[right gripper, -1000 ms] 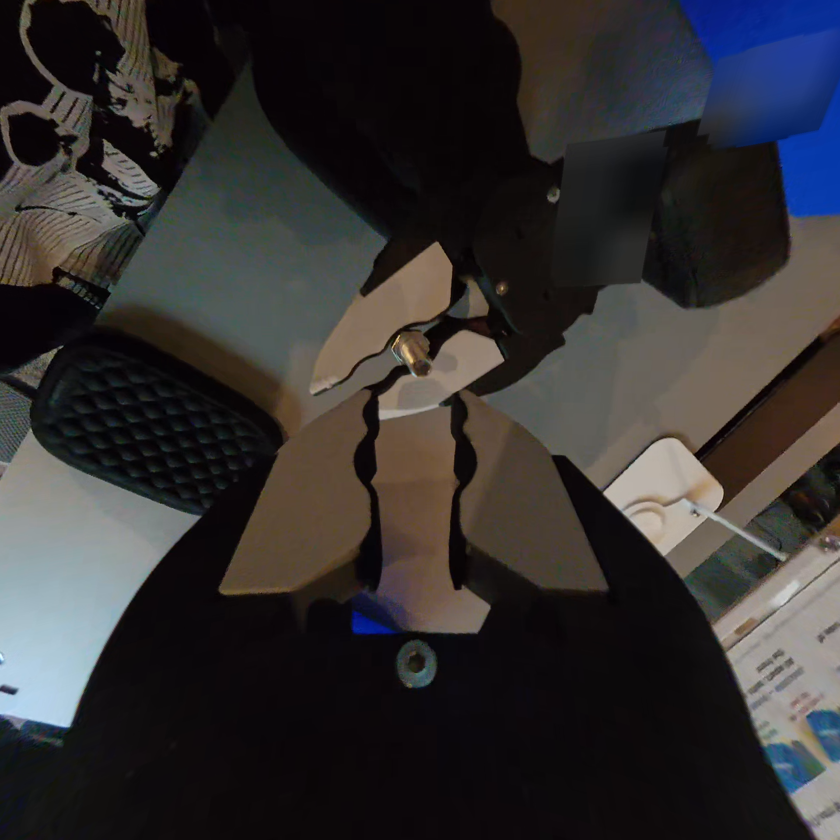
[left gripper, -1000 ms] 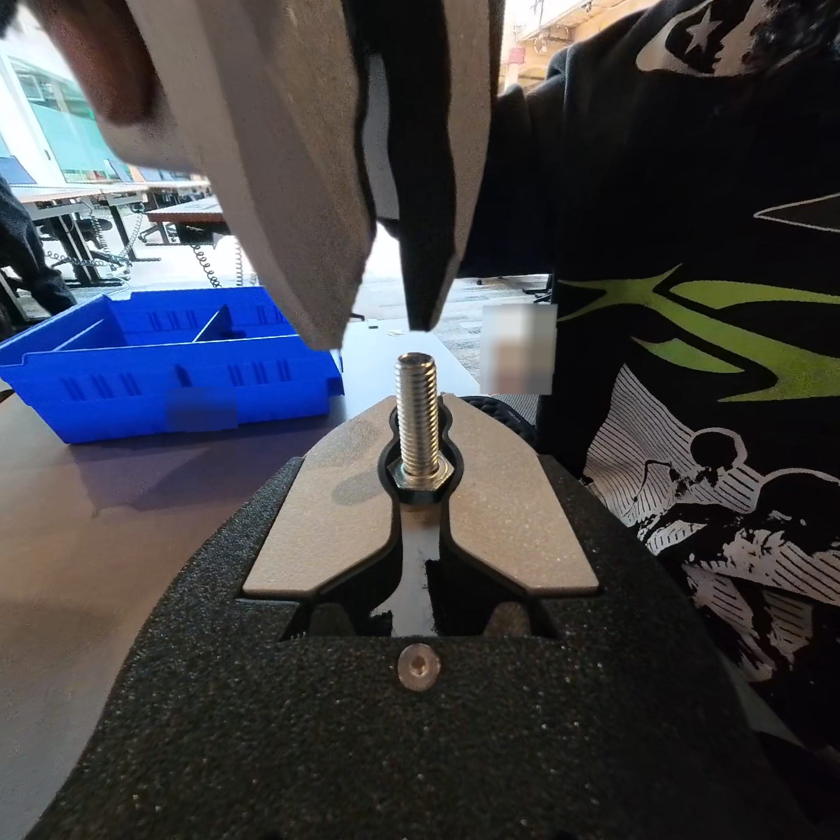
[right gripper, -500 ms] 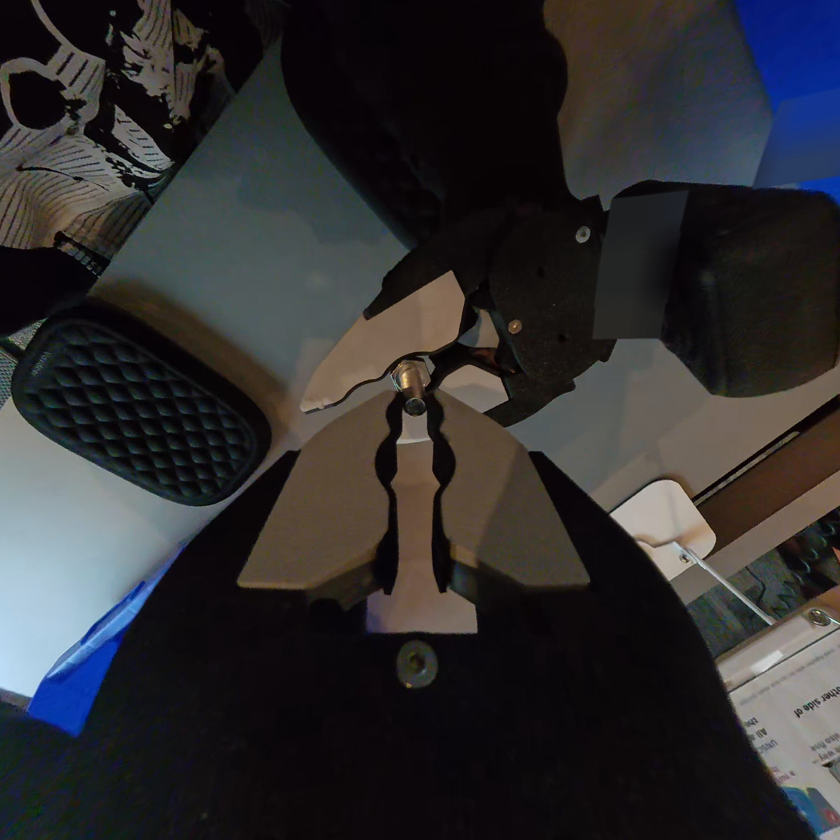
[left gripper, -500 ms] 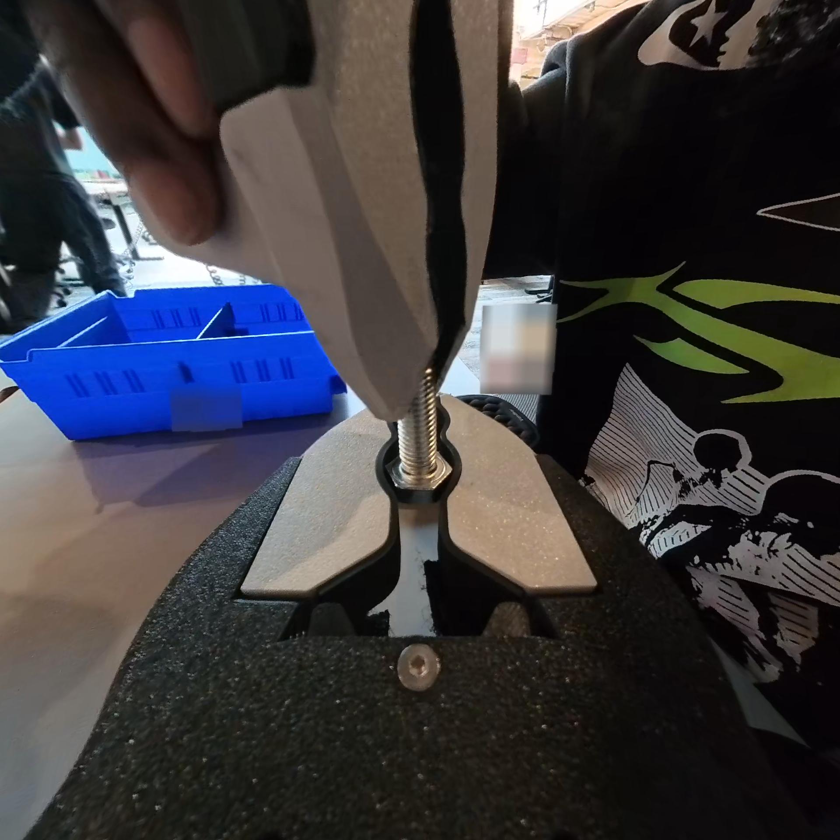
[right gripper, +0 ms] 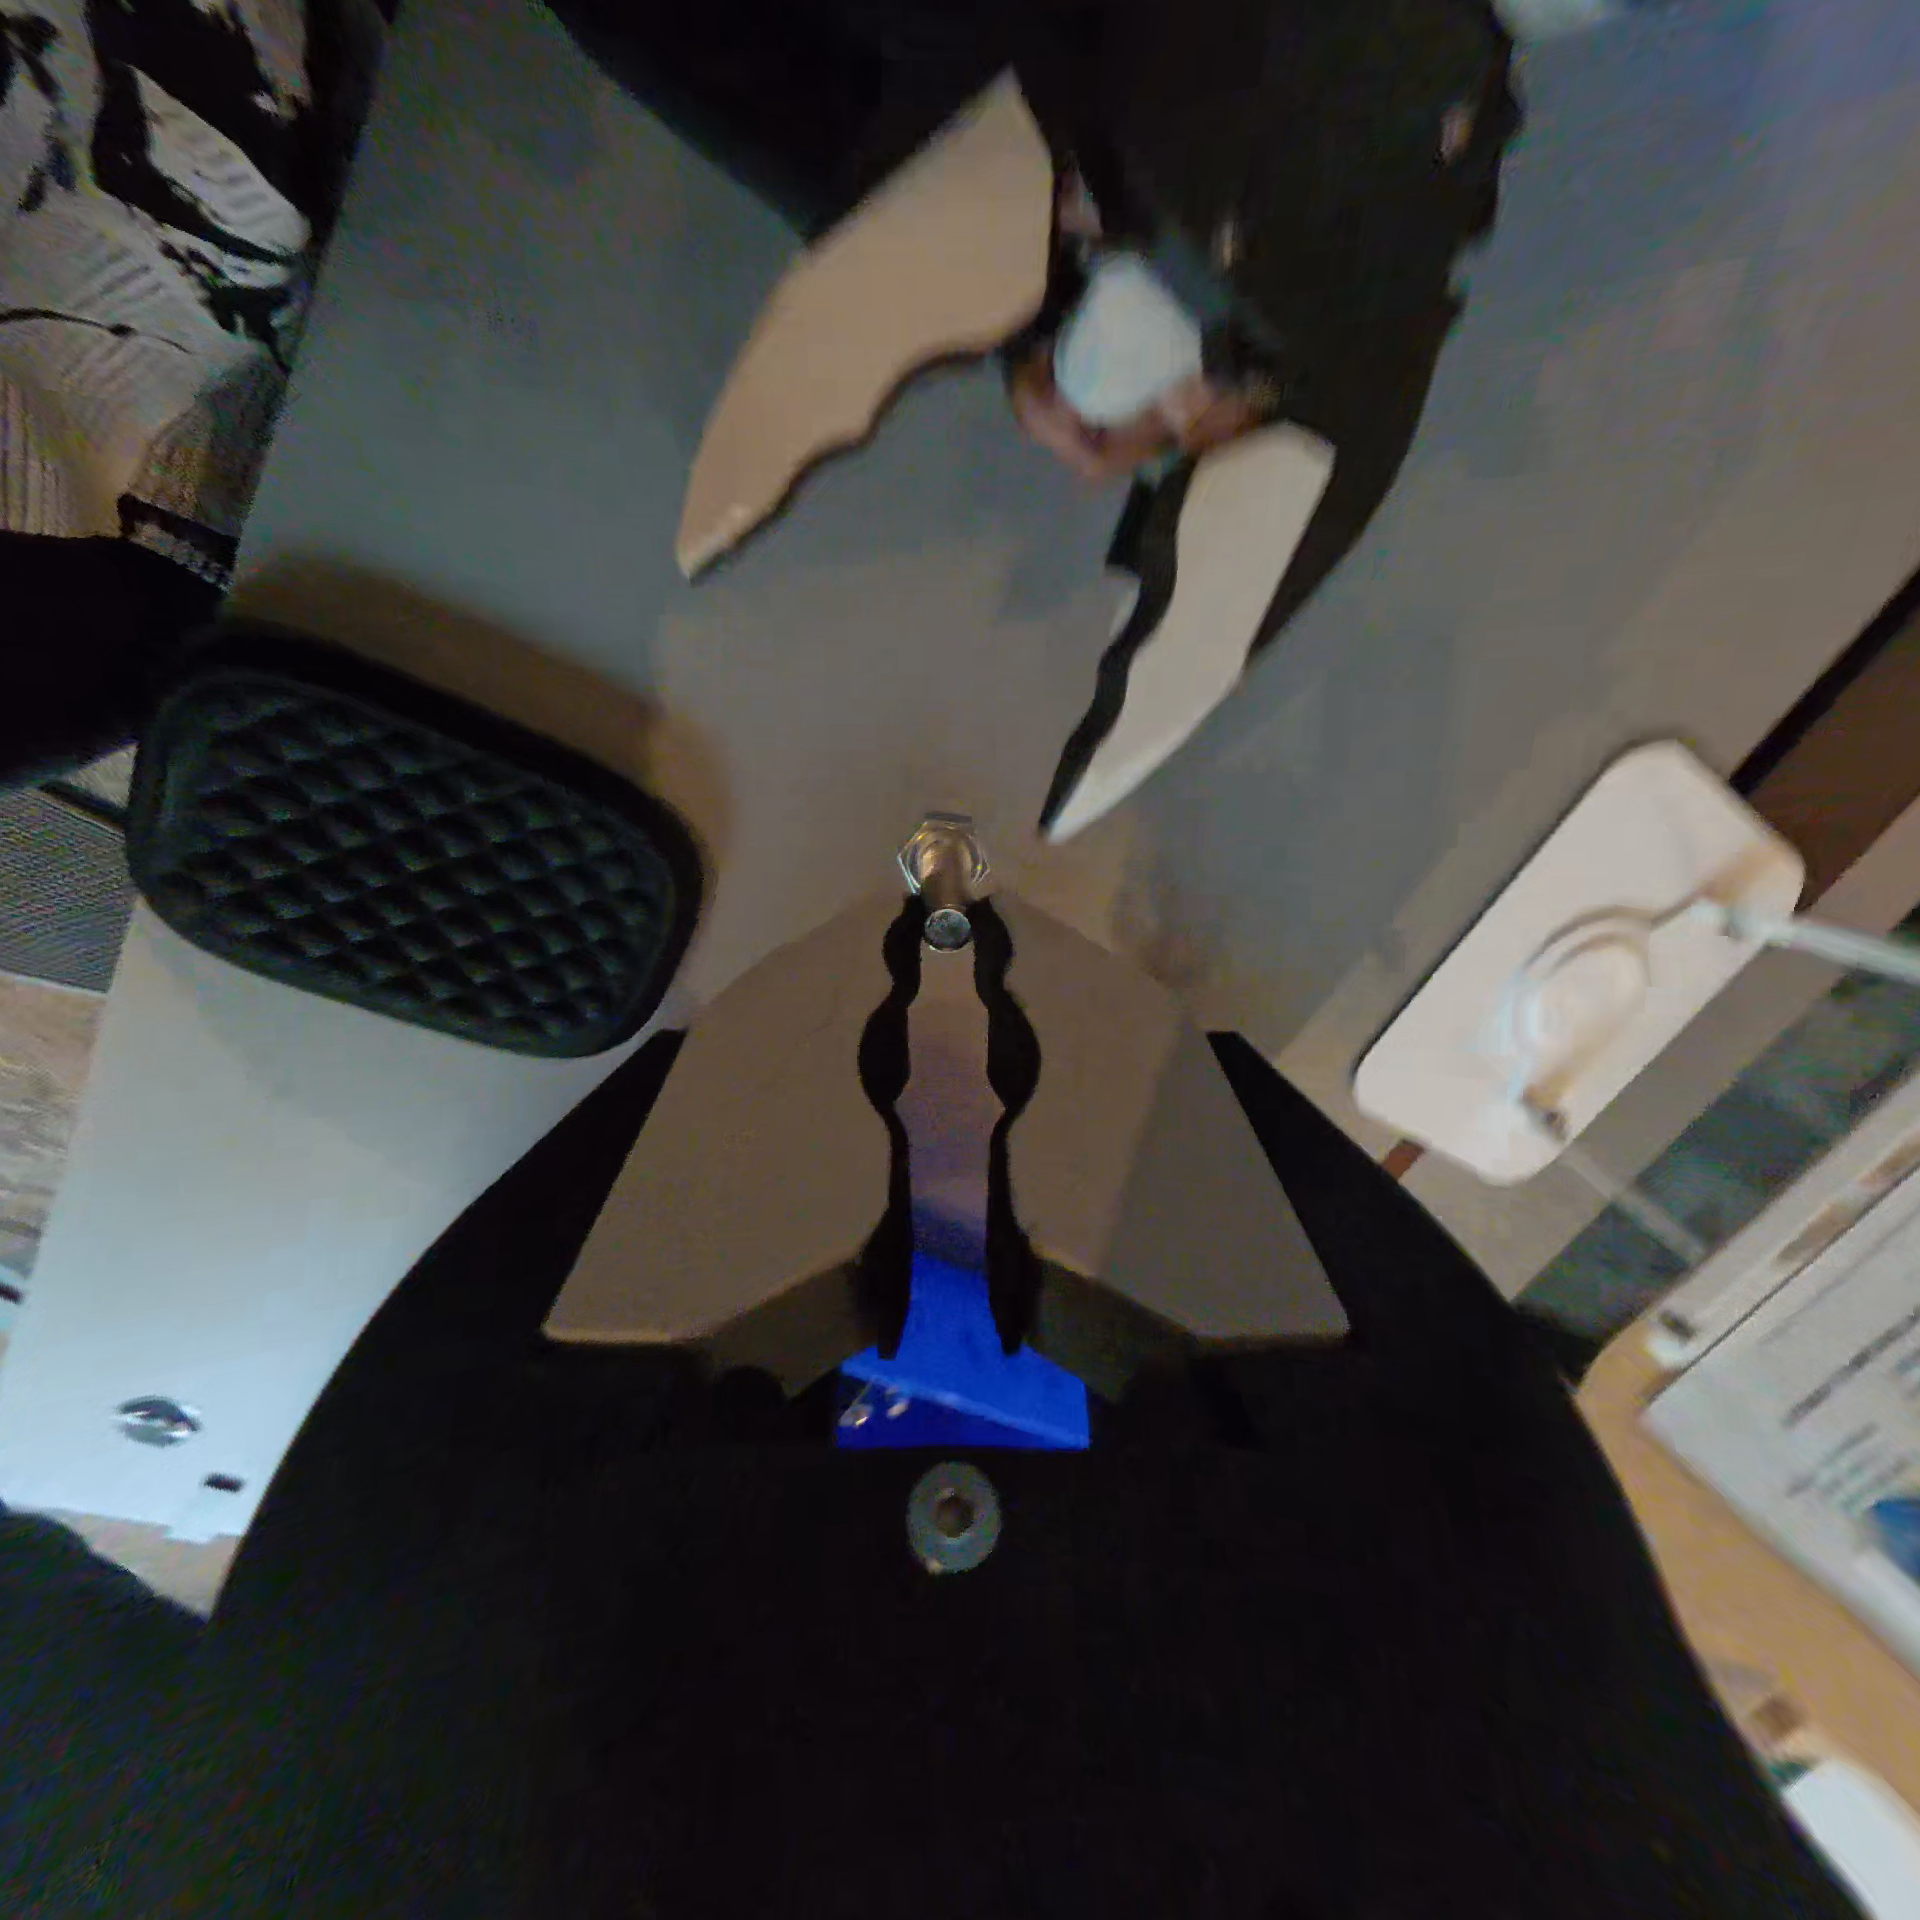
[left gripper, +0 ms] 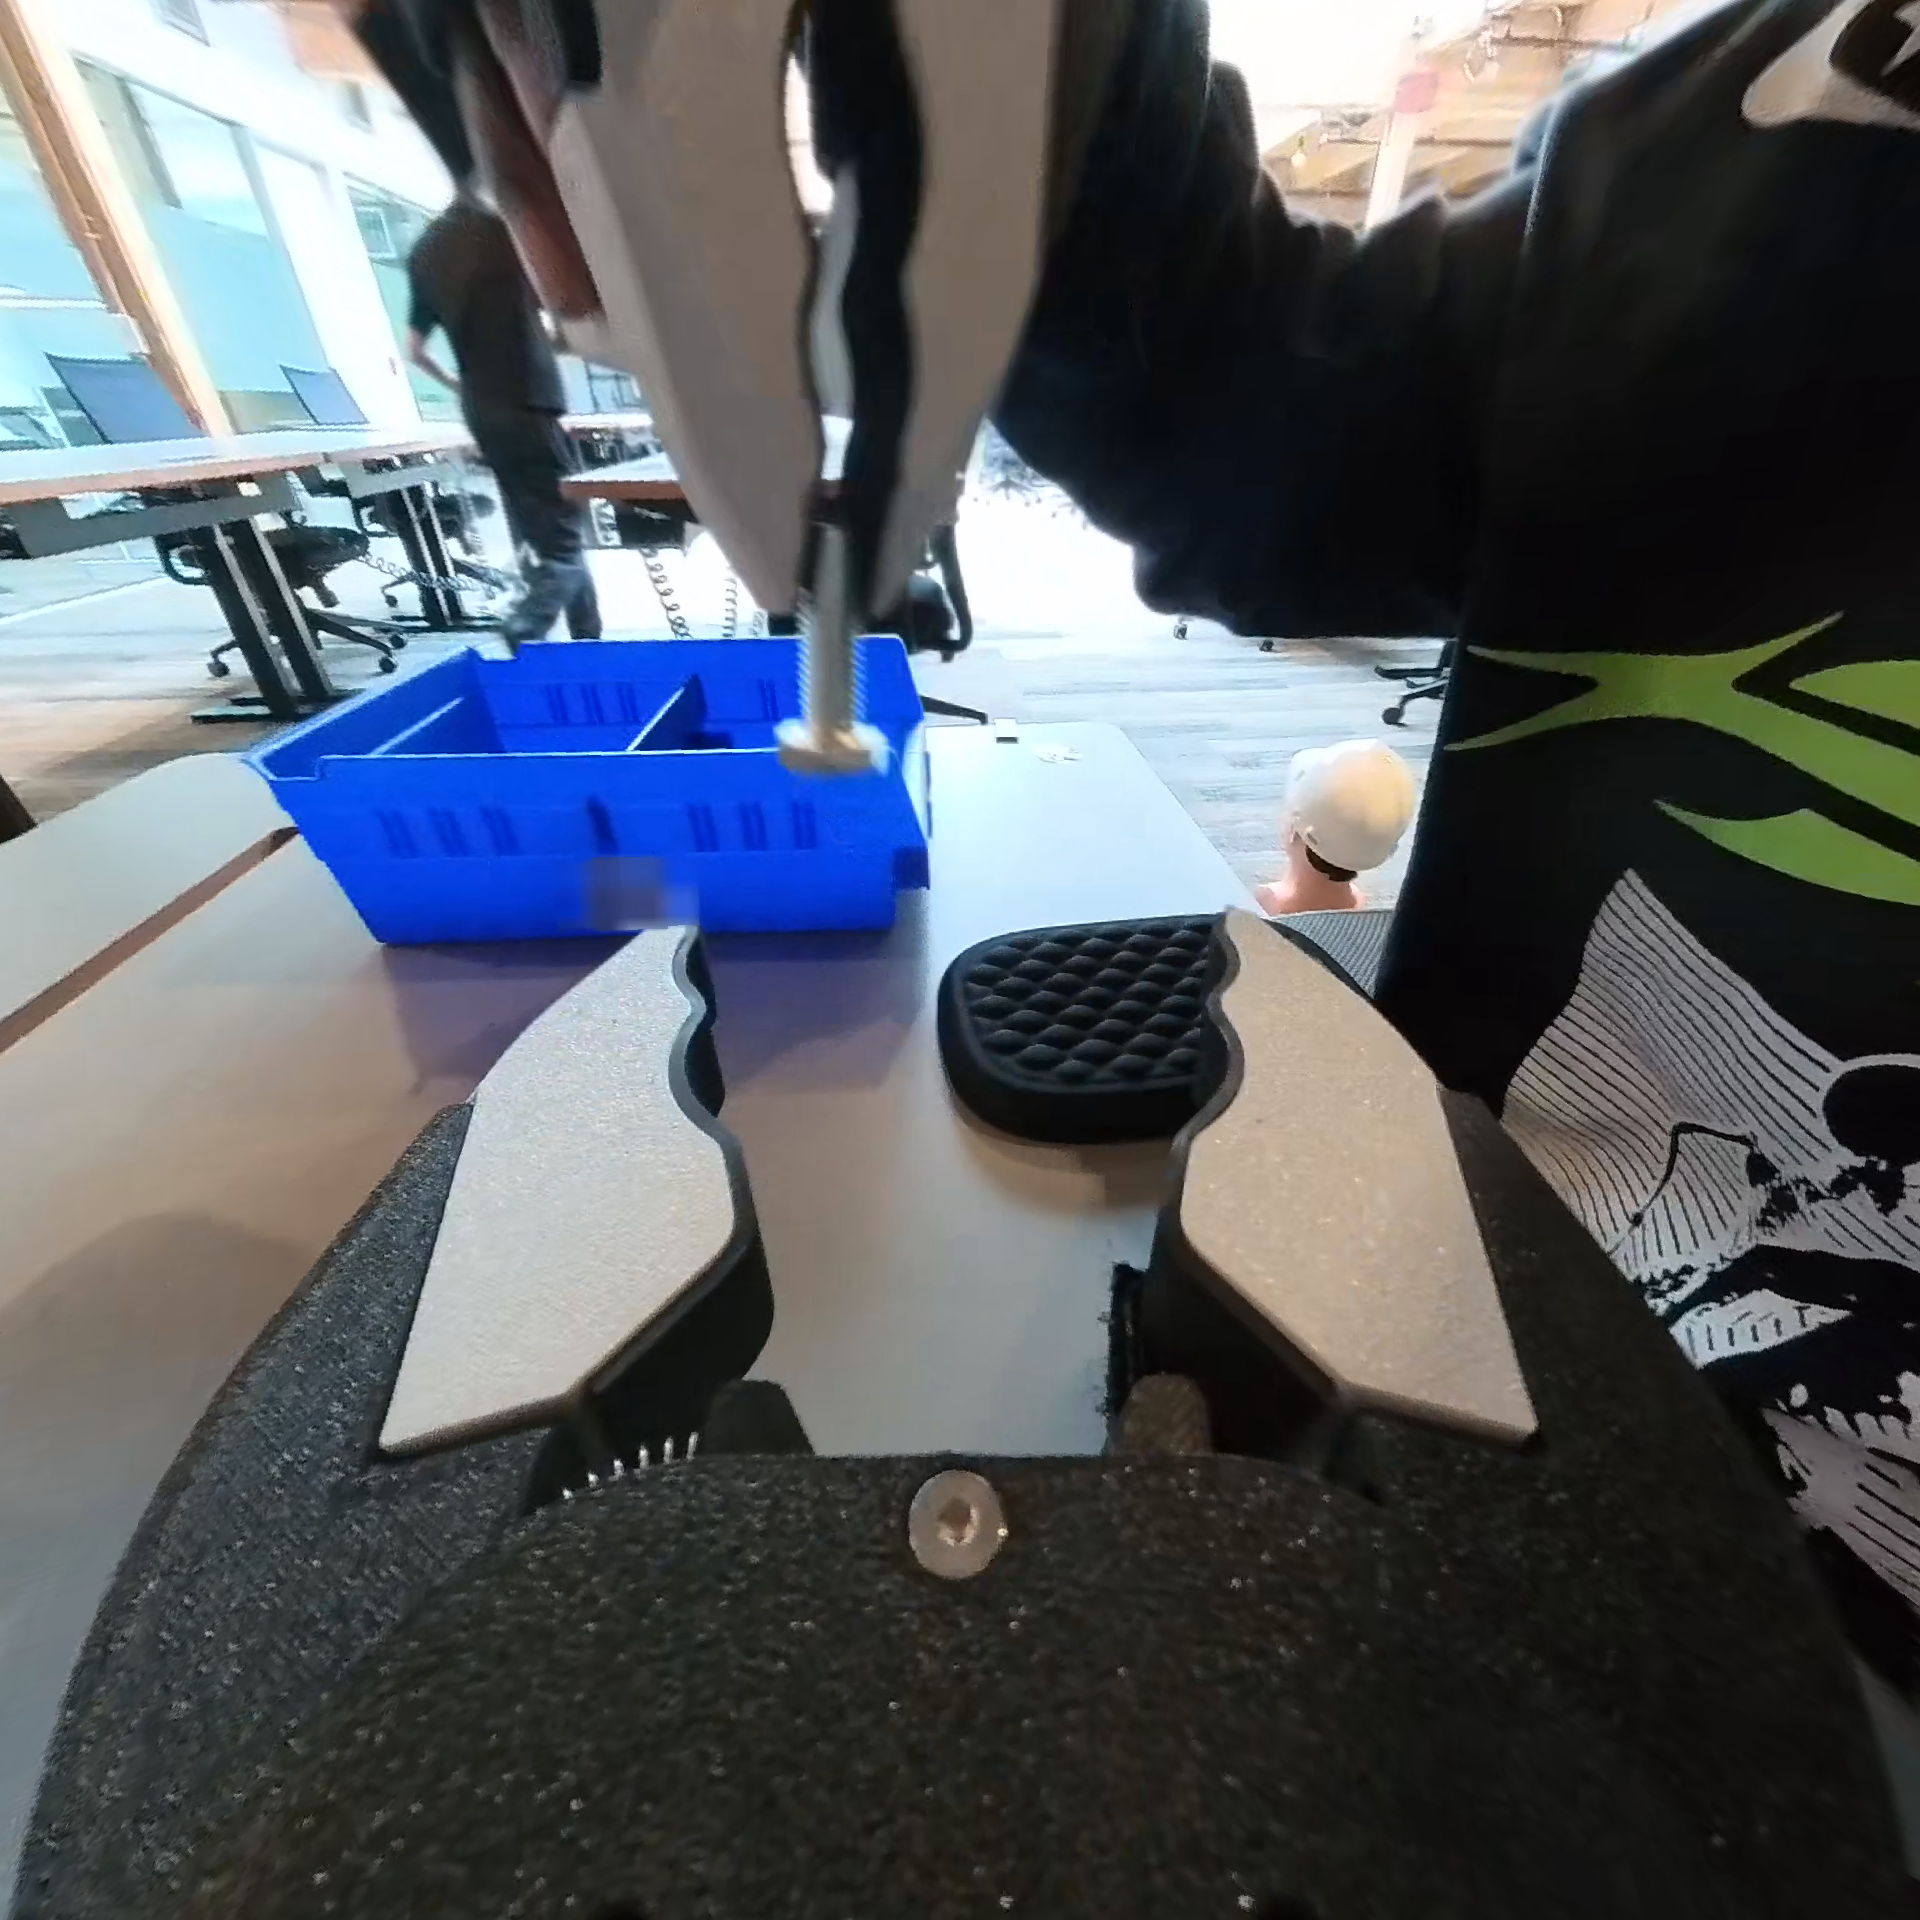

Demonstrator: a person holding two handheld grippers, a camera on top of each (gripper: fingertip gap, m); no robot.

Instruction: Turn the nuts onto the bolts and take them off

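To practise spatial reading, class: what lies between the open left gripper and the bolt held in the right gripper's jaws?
Nothing: the right wrist view shows only bare table between the left gripper and the bolt; the black pad sits aside.

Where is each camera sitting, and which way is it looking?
Left wrist view: on the open left gripper, looking level across the table at a blue bin; the person's dark sleeve shows.
Right wrist view: on the right gripper, looking down at the table; its fingertips pinch the bolt.
Both views show the bolt, the black pad and the other gripper.
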